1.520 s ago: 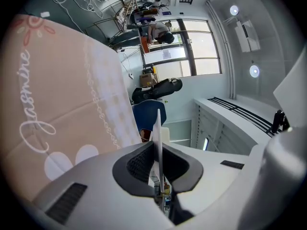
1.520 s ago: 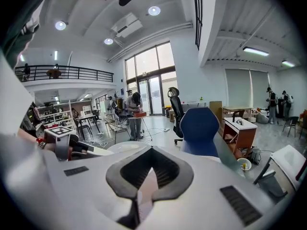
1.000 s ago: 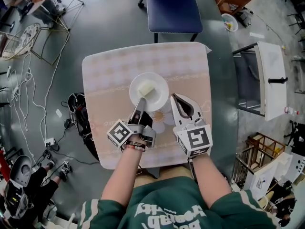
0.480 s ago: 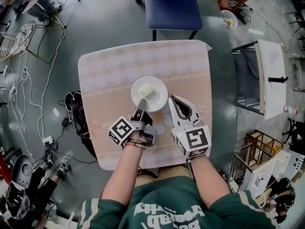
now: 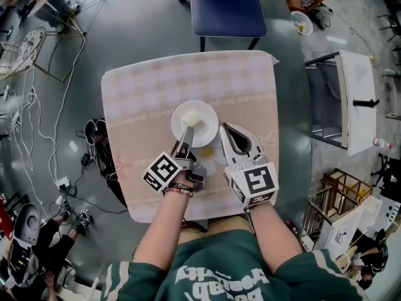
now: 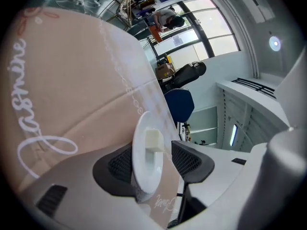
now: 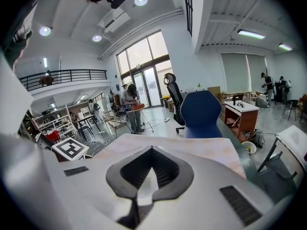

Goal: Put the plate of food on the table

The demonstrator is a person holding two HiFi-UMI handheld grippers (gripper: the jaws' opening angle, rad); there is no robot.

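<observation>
A white plate with a pale cube of food rests on the pink-clothed table, near its middle. My left gripper reaches over the plate's near rim. In the left gripper view the plate's rim stands between the two dark pads, and the jaws are opening, with a gap at the right pad. The food sits further along the plate. My right gripper lies just right of the plate, its jaws shut and empty.
A blue chair stands at the table's far side. A white cabinet and wooden crates are on the right. Cables and a wire rack lie on the floor at the left. The cloth carries cursive print.
The left gripper's jaws have parted from the plate's rim. The plate stays in place on the table, and the right gripper has barely moved.
</observation>
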